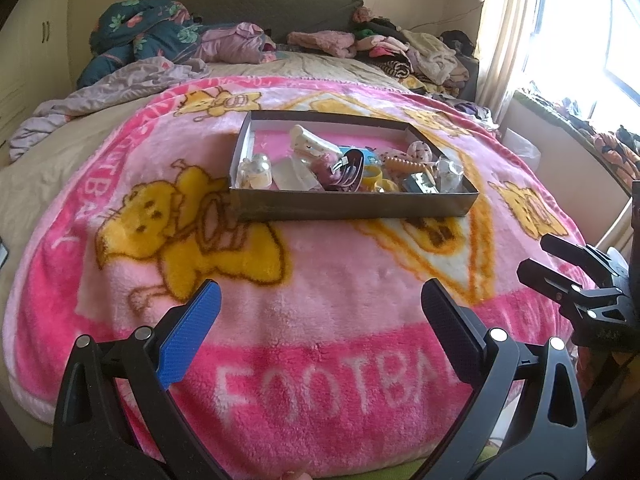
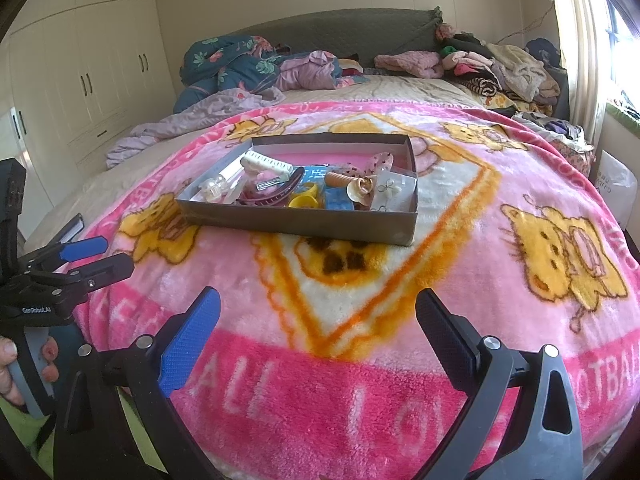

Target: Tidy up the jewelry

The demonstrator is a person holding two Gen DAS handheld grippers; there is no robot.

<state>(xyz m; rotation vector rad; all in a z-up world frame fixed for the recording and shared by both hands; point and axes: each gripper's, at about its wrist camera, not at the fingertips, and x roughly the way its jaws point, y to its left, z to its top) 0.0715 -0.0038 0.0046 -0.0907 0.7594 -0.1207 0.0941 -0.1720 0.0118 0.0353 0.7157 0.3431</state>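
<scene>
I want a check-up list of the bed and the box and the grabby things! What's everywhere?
Surface: pink blanket spread over the bed.
Job's things: open box on the blanket, holding a jumble of hair clips, beads and a yellow ring.
Clutter: clothes pile and quilt by the headboard.
Grippers: left hand-held gripper and right hand-held gripper both open, empty, short of the box.
Cables: nothing seen.
Surroundings: wardrobe, bright window.
</scene>
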